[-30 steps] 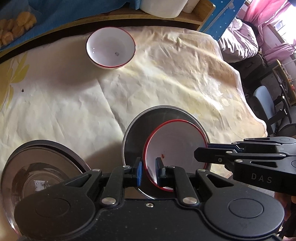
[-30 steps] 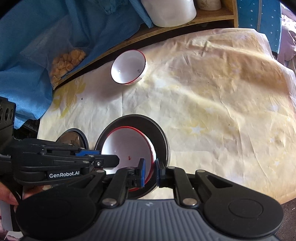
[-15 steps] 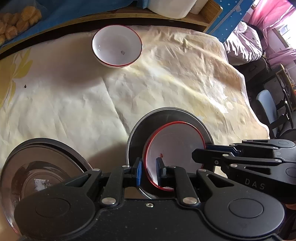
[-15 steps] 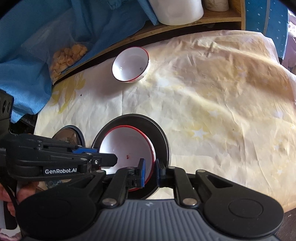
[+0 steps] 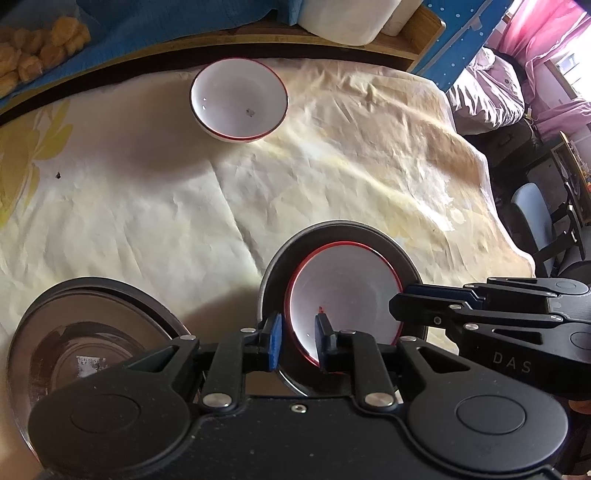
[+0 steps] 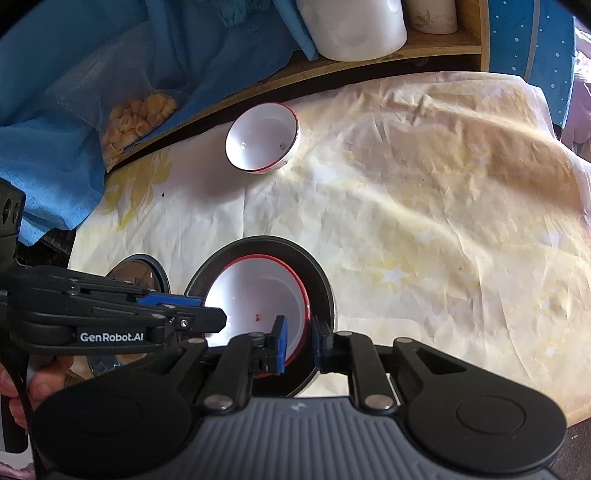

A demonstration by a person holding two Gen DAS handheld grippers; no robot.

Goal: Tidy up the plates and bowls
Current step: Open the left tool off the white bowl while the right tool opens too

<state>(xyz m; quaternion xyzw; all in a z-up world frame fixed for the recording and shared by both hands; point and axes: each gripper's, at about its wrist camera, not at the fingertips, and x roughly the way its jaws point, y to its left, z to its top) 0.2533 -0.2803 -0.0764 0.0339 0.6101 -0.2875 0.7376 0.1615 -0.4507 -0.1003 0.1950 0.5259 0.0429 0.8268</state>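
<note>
In the left wrist view, the left gripper (image 5: 298, 341) straddles the near rim of a white, red-rimmed bowl (image 5: 345, 301) that sits inside a dark metal plate (image 5: 275, 280) on the wrinkled yellow cloth (image 5: 147, 206). Its jaws are opening; the rim stands between the blue pads (image 5: 275, 341) with a gap on either side, so the grip is let go. The right gripper (image 5: 397, 308) reaches in from the right edge over the bowl's far side. A second metal plate (image 5: 92, 332) lies at the lower left, just beside the first, and a second bowl (image 5: 239, 105) stands well apart near the far edge, by the wooden shelf (image 5: 258, 31). In the right wrist view, the right gripper (image 6: 298, 341) has the bowl's (image 6: 255, 295) rim between its pads (image 6: 282, 341), a narrow gap showing at each side: loosened, not clenched. The left gripper (image 6: 218, 317) comes in from the left over the bowl, a hand (image 6: 40, 384) behind it. The plate (image 6: 325, 284) rings the bowl; the other bowl (image 6: 263, 138) sits beyond, near a bag of yellow snacks (image 6: 136, 118).
</note>
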